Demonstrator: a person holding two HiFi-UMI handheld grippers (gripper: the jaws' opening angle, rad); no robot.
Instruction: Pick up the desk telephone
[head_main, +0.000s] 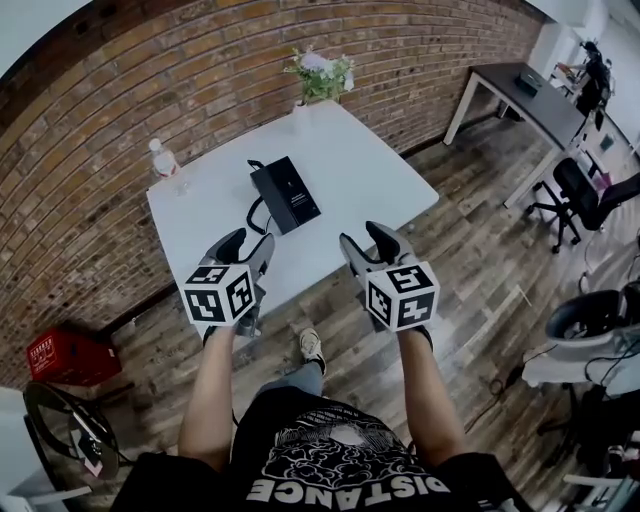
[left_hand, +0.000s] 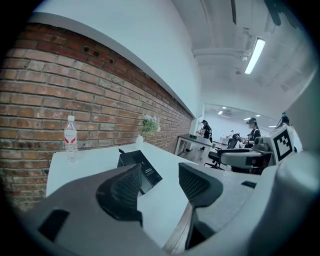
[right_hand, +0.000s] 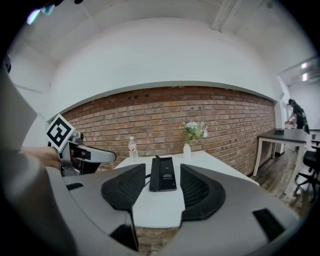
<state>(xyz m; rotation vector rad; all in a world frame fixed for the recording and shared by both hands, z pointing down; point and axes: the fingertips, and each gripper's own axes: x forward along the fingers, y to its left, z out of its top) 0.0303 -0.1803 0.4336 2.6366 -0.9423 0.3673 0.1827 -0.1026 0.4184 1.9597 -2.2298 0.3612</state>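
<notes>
shirt (head_main: 340, 455): black, white print | sleeves (head_main: 150, 478): short | shoe (head_main: 312, 348): pale

R hand-held gripper (right_hand: 162, 181), jaws apart, desk phone (right_hand: 163, 173) ahead

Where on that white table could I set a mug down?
The right half of the table, between the black telephone and the right edge, is bare. So is the strip between its cord and the water bottle. The far corner holds a flower vase. The near edge is crowded: the left tongs and right tongs hover there, open.
</notes>
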